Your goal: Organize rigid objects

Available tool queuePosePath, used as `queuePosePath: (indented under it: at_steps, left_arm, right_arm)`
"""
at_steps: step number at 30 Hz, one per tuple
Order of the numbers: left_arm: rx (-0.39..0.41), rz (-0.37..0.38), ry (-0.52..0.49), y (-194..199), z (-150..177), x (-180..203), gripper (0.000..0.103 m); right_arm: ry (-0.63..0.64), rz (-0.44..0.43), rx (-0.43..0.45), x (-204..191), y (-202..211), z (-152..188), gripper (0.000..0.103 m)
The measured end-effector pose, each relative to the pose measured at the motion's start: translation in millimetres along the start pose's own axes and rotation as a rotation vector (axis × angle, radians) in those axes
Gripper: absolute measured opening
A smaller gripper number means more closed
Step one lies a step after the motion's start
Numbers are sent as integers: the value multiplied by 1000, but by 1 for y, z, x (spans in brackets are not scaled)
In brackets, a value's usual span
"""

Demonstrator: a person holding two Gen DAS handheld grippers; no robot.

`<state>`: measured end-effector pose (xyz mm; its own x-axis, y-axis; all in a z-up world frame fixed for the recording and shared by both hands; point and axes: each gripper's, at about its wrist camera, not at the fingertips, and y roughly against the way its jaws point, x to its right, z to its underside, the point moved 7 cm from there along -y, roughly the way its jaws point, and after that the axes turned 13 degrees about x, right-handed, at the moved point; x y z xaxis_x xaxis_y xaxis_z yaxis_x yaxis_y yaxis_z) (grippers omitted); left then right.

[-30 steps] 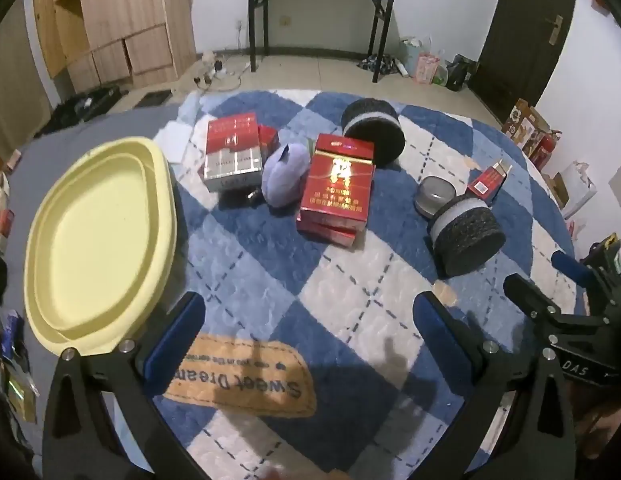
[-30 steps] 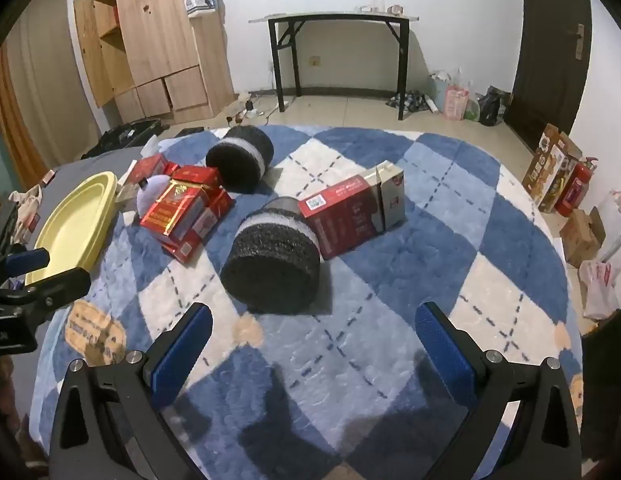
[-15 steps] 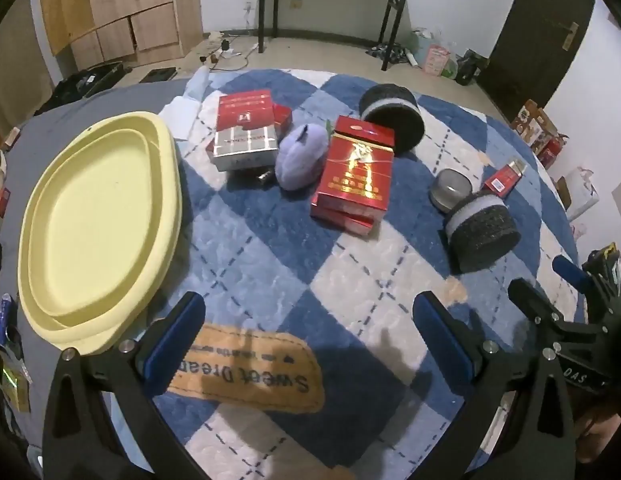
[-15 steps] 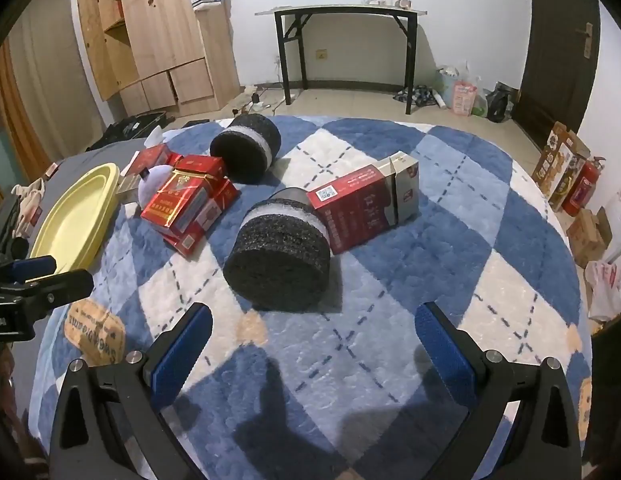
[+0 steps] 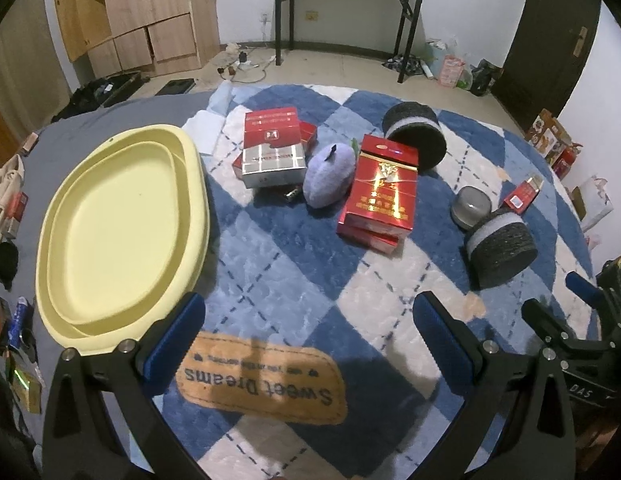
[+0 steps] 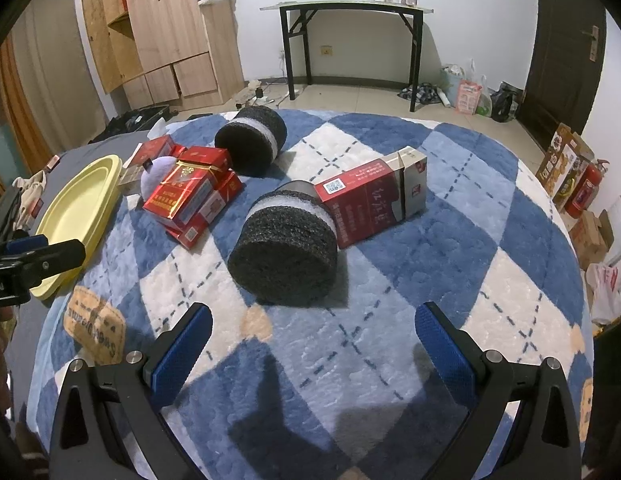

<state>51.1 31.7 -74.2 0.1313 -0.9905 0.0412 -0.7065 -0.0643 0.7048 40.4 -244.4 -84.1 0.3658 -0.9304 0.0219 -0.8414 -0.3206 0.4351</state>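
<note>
A pale yellow oval tray lies at the left on the blue and white checked blanket. Past it sit a red and silver box, a purple plush and stacked red boxes. Two black foam rolls with white bands lie there, one far, one near. A long red and silver carton rests behind the near roll. My left gripper is open above the blanket label. My right gripper is open just in front of the near roll.
A small grey round tin sits beside the near roll. The orange "Sweet Dreams" label lies under the left gripper. Beyond the blanket are a wooden cabinet, a black-legged table and boxes by a dark door.
Both cameras have drawn back and up a little, so the objects look farther away. Both grippers stay open and nothing on the blanket has moved.
</note>
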Motion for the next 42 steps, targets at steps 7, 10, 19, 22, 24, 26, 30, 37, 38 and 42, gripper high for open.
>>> queuePosePath:
  at_steps: [7, 10, 19, 22, 24, 26, 30, 37, 38, 42]
  left_arm:
    - [-11, 30, 14, 3, 0, 3, 103]
    - [-30, 33, 46, 5, 2, 0, 103]
    - [-36, 33, 63, 6, 3, -2, 103]
    - [-36, 28, 54, 5, 4, -2, 103]
    - [-38, 27, 58, 4, 5, -4, 103]
    - [-42, 26, 65, 3, 4, -6, 103]
    - [-50, 22, 61, -1, -2, -14, 103]
    - [-63, 12, 91, -36, -61, -44, 103]
    - [-61, 7, 110, -46, -72, -48, 103]
    - [-99, 28, 105, -89, -97, -46, 92]
  right_arm:
    - [3, 20, 0, 3, -1, 0, 103]
    - [4, 22, -7, 3, -2, 0, 103]
    - [12, 22, -7, 3, -1, 0, 103]
    - [14, 20, -13, 2, -2, 1, 103]
    - [10, 19, -18, 2, -3, 1, 103]
    - [9, 19, -21, 2, -4, 1, 103]
    - [10, 10, -22, -1, -4, 2, 103]
    - [-13, -21, -31, -13, -11, 4, 103]
    - [-17, -14, -31, -14, -13, 3, 103]
    - [-38, 29, -1, -12, -23, -1, 103]
